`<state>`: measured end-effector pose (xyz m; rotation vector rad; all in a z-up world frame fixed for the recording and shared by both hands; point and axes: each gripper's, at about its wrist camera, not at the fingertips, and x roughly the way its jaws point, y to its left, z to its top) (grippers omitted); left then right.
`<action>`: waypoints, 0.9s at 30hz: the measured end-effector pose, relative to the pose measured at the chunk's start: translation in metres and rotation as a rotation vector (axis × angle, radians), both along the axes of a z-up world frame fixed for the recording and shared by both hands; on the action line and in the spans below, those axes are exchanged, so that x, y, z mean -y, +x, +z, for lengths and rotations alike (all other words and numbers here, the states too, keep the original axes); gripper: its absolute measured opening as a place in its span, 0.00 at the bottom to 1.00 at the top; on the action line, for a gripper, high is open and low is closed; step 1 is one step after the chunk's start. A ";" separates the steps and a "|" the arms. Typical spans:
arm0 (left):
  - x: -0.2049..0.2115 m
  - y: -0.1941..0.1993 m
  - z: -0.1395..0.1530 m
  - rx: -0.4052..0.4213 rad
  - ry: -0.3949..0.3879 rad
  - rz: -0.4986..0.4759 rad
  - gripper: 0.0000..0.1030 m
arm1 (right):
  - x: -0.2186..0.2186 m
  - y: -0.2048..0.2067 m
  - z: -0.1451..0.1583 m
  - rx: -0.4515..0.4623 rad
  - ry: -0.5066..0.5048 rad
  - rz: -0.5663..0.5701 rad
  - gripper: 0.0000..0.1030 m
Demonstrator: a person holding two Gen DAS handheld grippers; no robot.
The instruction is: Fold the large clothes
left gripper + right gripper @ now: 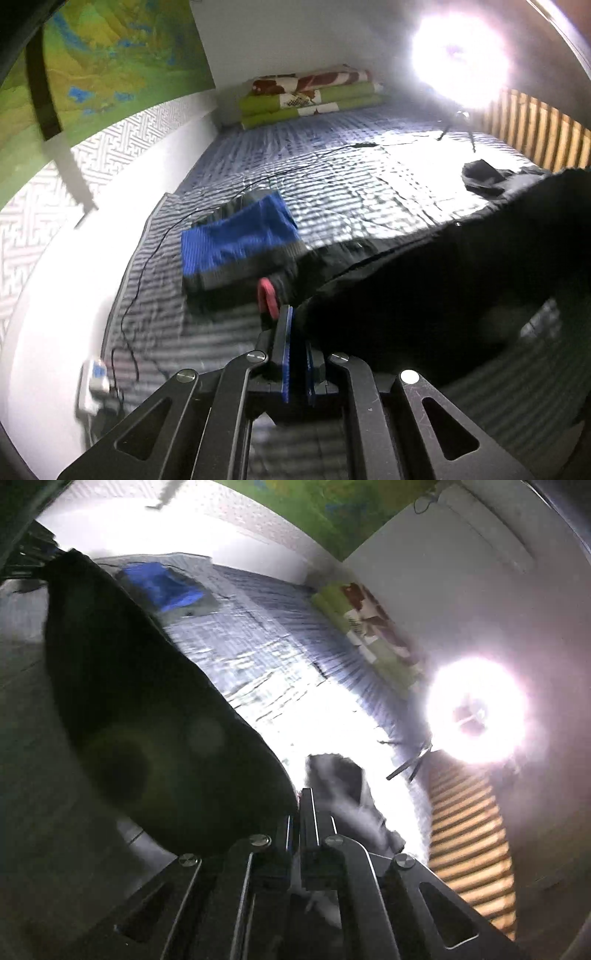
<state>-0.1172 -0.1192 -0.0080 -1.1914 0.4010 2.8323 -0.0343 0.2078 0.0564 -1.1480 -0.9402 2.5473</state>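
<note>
- A striped blue-grey quilted mat (369, 177) is being shown spread over the floor of a small room, and glare is being thrown across it by a bright lamp (458, 59) on a tripod.
- Folded green and floral bedding (314, 96) is being kept stacked at the far end of the mat, against the white wall.
- A folded blue and grey garment (236, 247) is being seen lying on the mat, with a thin black cable (147, 258) running beside it.
- A wooden slatted panel (543, 129) is being seen along the mat's edge near the lamp.
- A large black garment (443, 288) is being held raised above the mat, stretched between the two grippers.
- One edge of the black cloth is being pinched by the left gripper (298, 332), whose blue-padded fingers are being pressed together on it.
- The opposite edge is being clamped by the right gripper (300, 812), its jaws drawn tight on the fabric.
- A red tag near the left gripper's tip is being blurred.
</note>
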 end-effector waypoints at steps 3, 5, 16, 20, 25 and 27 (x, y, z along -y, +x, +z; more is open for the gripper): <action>0.002 -0.052 -0.017 0.049 0.008 0.009 0.05 | -0.015 -0.062 -0.017 0.037 0.031 -0.022 0.02; 0.002 -0.087 -0.038 0.091 -0.008 0.014 0.05 | -0.025 -0.097 -0.038 0.086 0.044 -0.037 0.02; 0.014 -0.156 -0.114 0.246 0.073 0.094 0.37 | -0.040 -0.184 -0.171 0.410 0.080 -0.068 0.03; 0.045 -0.111 -0.086 0.157 0.113 0.166 0.66 | -0.040 -0.176 -0.168 0.399 0.071 -0.070 0.21; 0.093 -0.037 -0.052 0.127 0.239 0.280 0.67 | -0.046 -0.149 -0.115 0.287 -0.064 -0.067 0.43; 0.106 -0.002 -0.030 0.104 0.294 0.313 0.67 | -0.048 -0.138 -0.089 0.237 -0.106 -0.065 0.43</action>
